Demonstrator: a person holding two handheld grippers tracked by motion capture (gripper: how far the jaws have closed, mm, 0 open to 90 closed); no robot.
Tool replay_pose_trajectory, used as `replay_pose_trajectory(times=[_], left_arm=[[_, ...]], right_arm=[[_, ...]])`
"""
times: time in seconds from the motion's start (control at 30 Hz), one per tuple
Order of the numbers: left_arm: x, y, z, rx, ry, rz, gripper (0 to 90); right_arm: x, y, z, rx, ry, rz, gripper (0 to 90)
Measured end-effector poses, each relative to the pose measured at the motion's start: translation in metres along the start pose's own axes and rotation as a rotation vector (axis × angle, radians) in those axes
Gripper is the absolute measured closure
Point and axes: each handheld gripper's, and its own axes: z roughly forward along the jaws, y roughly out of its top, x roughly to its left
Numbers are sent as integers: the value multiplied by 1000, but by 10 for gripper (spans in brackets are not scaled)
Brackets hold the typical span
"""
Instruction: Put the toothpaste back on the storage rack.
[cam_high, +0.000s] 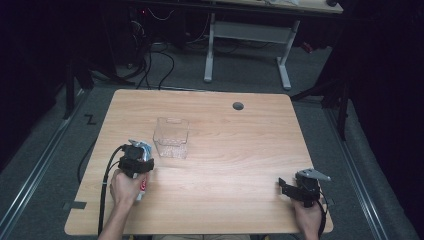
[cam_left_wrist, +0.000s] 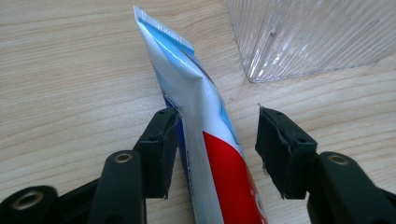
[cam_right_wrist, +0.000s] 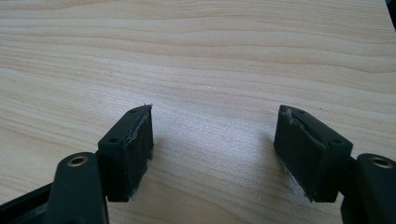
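Left tongs straddle a white, blue and red toothpaste tube lying on the pale wooden worktop — jaws apart, one pad touching, seemingly poised to clamp it. Just beyond stands a clear ribbed plastic bin. Right tongs rest spread and empty — likely waiting.

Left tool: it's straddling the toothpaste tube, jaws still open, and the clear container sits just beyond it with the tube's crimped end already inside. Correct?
Not quite. The left tool does straddle the toothpaste tube with open jaws, and the clear container is just beyond. But the tube's crimped end lies outside the container, beside its corner over bare table, as the left gripper view shows.
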Motion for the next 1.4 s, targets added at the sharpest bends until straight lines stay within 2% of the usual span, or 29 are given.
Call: replay_pose_trajectory(times=[0.27, 0.53, 0.7, 0.87, 1.13, 1.4], left_arm=[[4, 1, 4, 26, 0, -27, 556], [7, 3, 10, 57, -4, -63, 542], [7, 4, 11, 65, 4, -62, 549], [4, 11, 14, 89, 38, -49, 563], [11, 15, 17, 107, 30, -84, 598], [16, 19, 16, 131, 18, -86, 666]], right_arm=[[0, 0, 0, 1, 0, 1, 285], [0, 0, 0, 0, -1, 1, 285], [1, 0, 0, 2, -2, 2, 285], [1, 0, 0, 2, -2, 2, 285], [0, 0, 0, 1, 0, 2, 284], [0, 0, 0, 2, 1, 3, 284]])
